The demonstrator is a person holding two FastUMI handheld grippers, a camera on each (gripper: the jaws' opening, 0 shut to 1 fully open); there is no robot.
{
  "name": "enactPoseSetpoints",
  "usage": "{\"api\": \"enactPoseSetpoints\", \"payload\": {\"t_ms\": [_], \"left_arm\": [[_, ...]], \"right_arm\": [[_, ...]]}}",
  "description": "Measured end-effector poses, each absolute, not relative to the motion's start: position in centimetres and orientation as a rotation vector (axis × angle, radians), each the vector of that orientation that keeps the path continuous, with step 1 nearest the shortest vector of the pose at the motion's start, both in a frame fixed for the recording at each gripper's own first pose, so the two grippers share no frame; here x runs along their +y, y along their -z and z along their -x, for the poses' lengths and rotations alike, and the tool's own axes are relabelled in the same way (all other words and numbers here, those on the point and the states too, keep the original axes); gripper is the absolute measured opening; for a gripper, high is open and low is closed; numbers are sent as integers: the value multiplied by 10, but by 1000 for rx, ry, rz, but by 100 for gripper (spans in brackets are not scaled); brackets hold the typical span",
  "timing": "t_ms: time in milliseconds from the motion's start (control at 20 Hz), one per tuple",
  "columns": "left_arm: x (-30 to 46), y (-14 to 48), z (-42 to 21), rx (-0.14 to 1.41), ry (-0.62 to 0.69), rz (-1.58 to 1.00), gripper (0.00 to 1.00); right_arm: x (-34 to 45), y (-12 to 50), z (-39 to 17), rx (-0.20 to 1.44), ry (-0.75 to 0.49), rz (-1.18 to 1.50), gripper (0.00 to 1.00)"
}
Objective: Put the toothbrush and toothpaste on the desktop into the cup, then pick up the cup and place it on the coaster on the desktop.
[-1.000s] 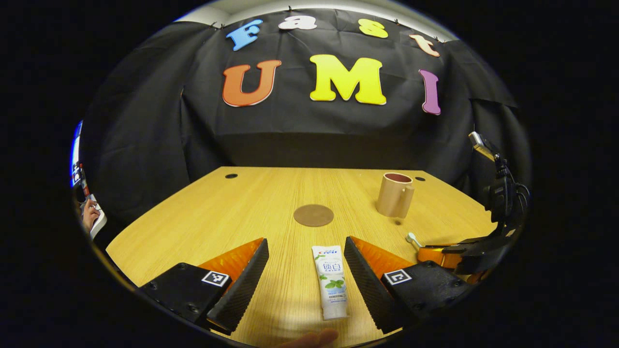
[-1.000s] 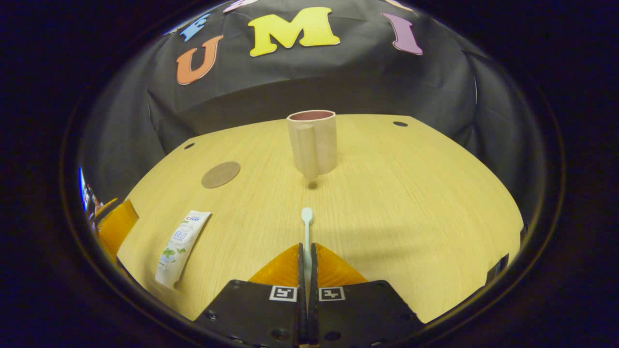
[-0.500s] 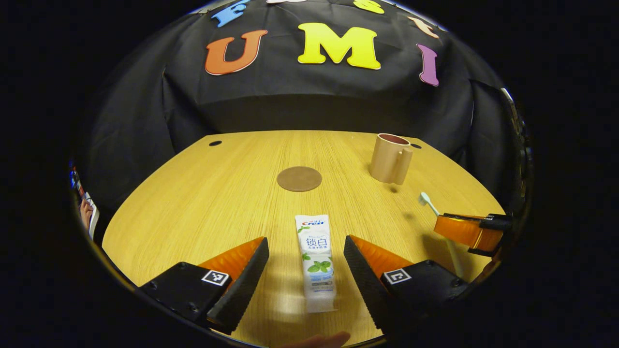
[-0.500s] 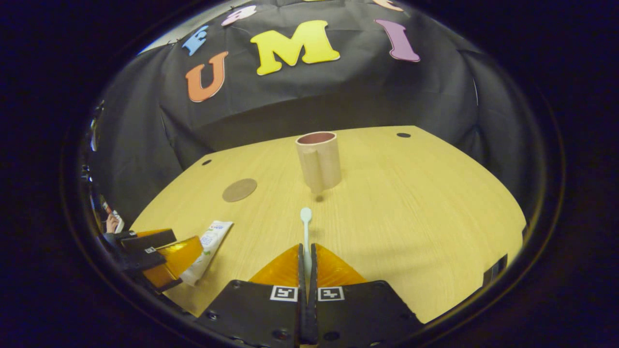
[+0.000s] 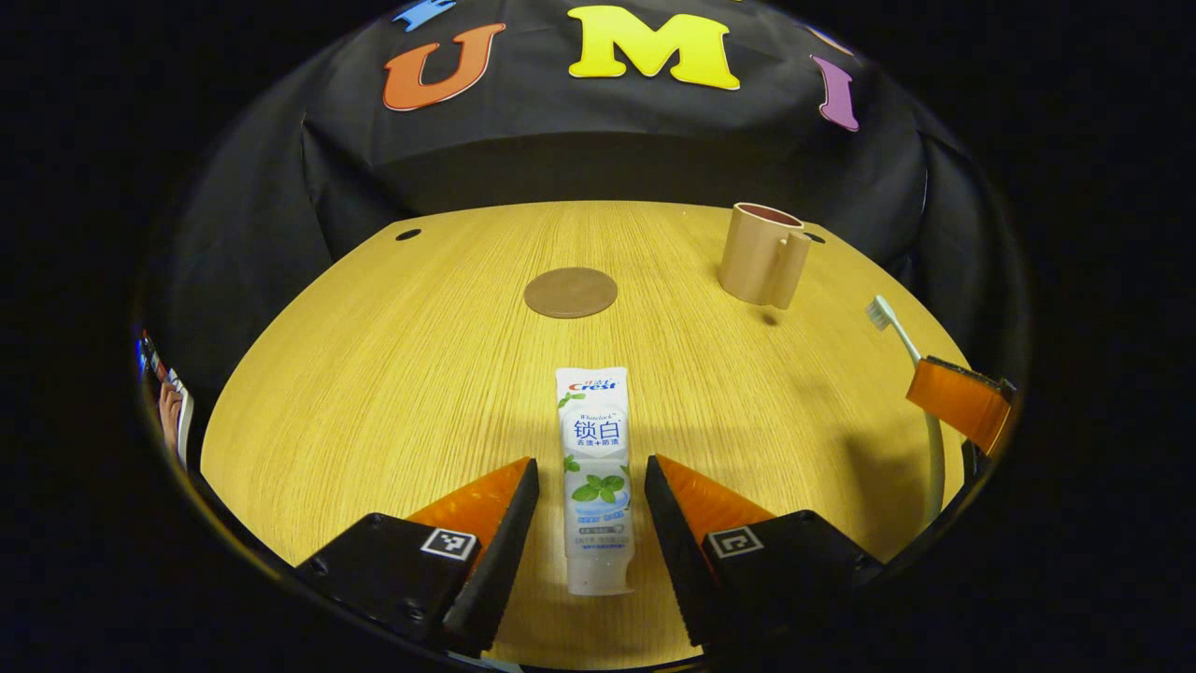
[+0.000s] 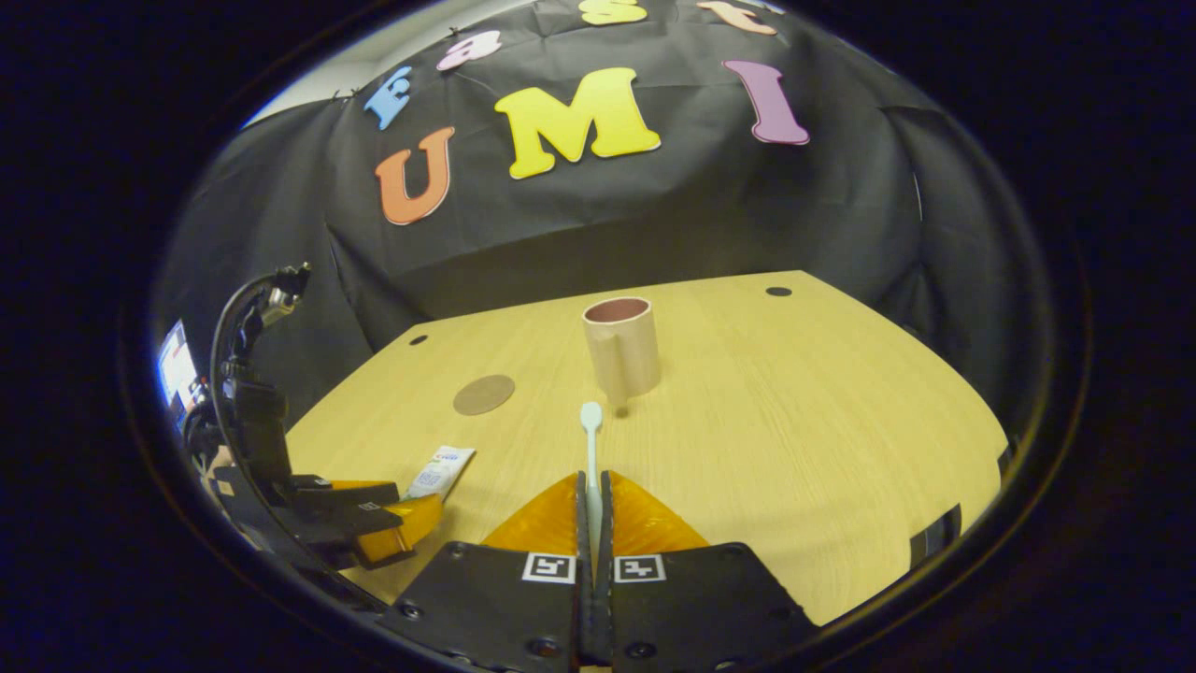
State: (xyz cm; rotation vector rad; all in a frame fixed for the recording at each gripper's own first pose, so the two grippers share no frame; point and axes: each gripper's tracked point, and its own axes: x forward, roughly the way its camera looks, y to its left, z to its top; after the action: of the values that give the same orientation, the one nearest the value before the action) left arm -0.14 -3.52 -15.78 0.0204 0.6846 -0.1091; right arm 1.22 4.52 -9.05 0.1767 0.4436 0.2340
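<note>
A white toothpaste tube (image 5: 594, 467) lies flat on the wooden desktop, pointing away from me. My left gripper (image 5: 587, 472) is open and straddles the tube's near half, one finger on each side, neither touching it. My right gripper (image 6: 592, 481) is shut on the toothbrush (image 6: 590, 439), held above the desk with its head pointing toward the tan cup (image 6: 621, 349). The cup (image 5: 761, 254) stands upright at the back right with its handle toward me. A round brown coaster (image 5: 570, 293) lies flat behind the tube. The right gripper (image 5: 958, 402) with the toothbrush (image 5: 892, 322) appears at the right edge.
The wooden desktop (image 5: 392, 355) has small dark holes (image 5: 407, 235) near its back corners. In the right gripper view the left gripper (image 6: 374, 519) and its cabled body sit low at the left over the tube (image 6: 439, 470). The coaster (image 6: 483, 394) lies left of the cup.
My left gripper has lowered and moved forward over the toothpaste, its fingers narrowing around it. My right gripper has lifted the toothbrush higher off the desk.
</note>
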Motion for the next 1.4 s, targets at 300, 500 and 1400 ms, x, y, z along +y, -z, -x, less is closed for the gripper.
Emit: {"api": "enactPoseSetpoints", "payload": {"t_ms": [300,500,1400], "left_arm": [[-38,164,1,707,109,0,48],[-39,159,-1,653,119,28,43],[-56,31,-44,209,131,52,42]], "right_arm": [[39,84,-10,419,-226,-190,0],[36,83,-10,410,-222,-192,0],[47,10,-82,308,-264,-186,0]]}}
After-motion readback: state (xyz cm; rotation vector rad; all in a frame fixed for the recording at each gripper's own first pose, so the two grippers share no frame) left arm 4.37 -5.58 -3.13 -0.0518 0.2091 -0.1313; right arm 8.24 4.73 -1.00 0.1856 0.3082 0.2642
